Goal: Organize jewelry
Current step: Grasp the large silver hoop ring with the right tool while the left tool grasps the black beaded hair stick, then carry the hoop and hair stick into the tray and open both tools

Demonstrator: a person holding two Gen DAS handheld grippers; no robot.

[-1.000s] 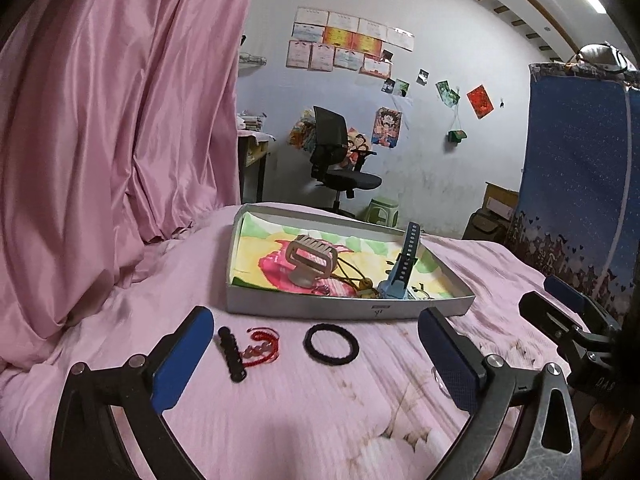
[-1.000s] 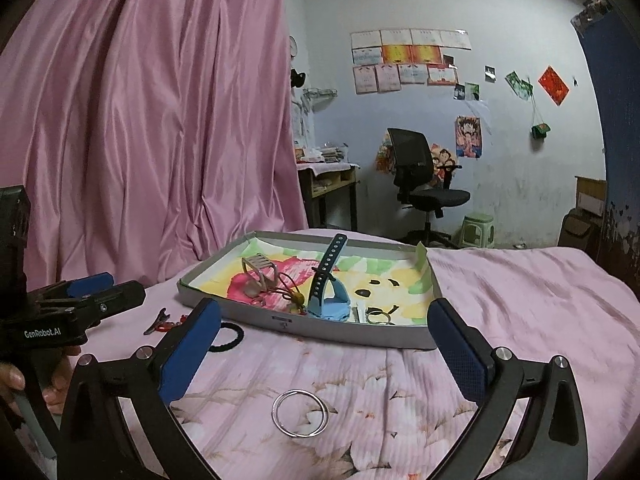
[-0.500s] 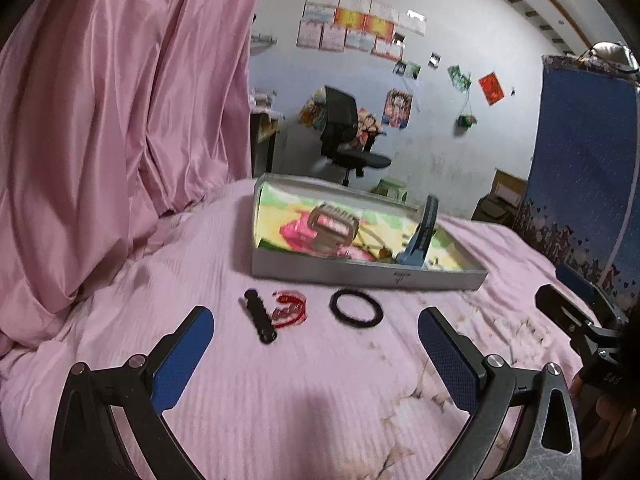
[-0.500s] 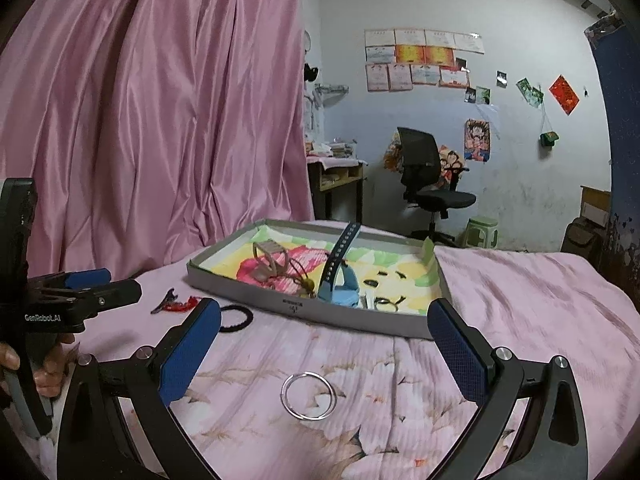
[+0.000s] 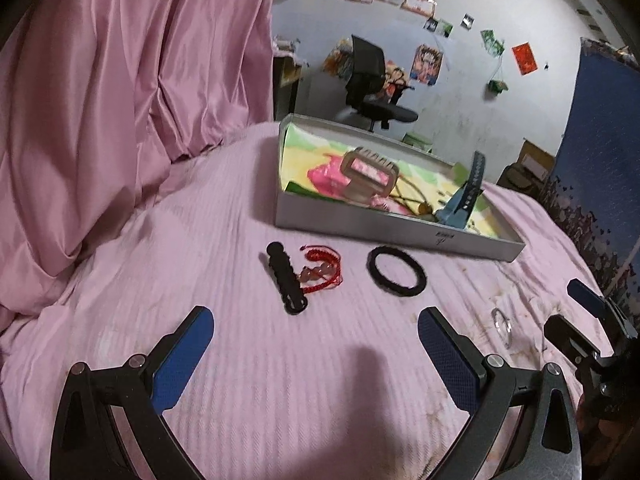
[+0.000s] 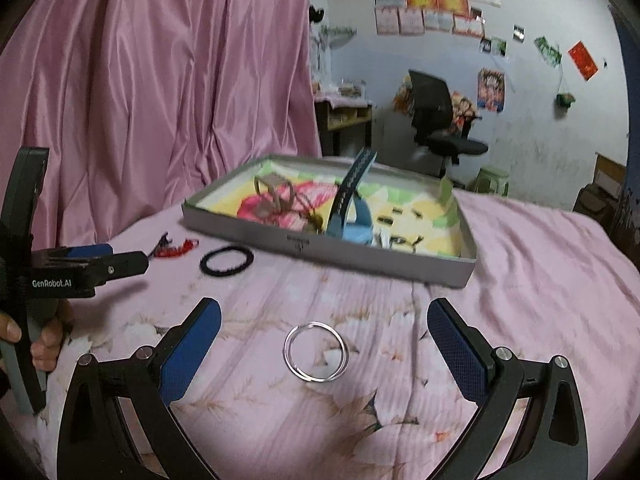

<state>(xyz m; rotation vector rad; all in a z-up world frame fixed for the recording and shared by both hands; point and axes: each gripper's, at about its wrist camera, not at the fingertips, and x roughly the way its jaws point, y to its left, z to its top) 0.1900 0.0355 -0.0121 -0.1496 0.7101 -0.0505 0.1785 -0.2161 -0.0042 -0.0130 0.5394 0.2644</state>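
Observation:
A grey tray (image 5: pixel 384 229) (image 6: pixel 360 252) with a colourful lining sits on the pink bed and holds a beige hair claw (image 5: pixel 368 170), a blue watch strap (image 6: pixel 352 200) and small dark clips. On the bedsheet before it lie a black hair clip (image 5: pixel 286 276), a red beaded bracelet (image 5: pixel 322 268), a black hair tie (image 5: pixel 396 268) (image 6: pixel 227 260) and a clear bangle (image 6: pixel 316 350) (image 5: pixel 503 326). My left gripper (image 5: pixel 312 354) hovers open just short of the clip and bracelet. My right gripper (image 6: pixel 324 342) is open, its fingers either side of the bangle.
A pink satin curtain (image 5: pixel 120 100) hangs along the left side of the bed. A dark blue hanging (image 5: pixel 600 160) stands at the right. Beyond the bed are a black office chair (image 6: pixel 440 120), a desk and a green stool. A hand (image 6: pixel 40 344) holds the left gripper's handle.
Both grippers have tilted down and moved closer to the bedsheet. The loose jewelry sits higher and larger in the left view; the bangle now lies between the right fingers. Both stay open.

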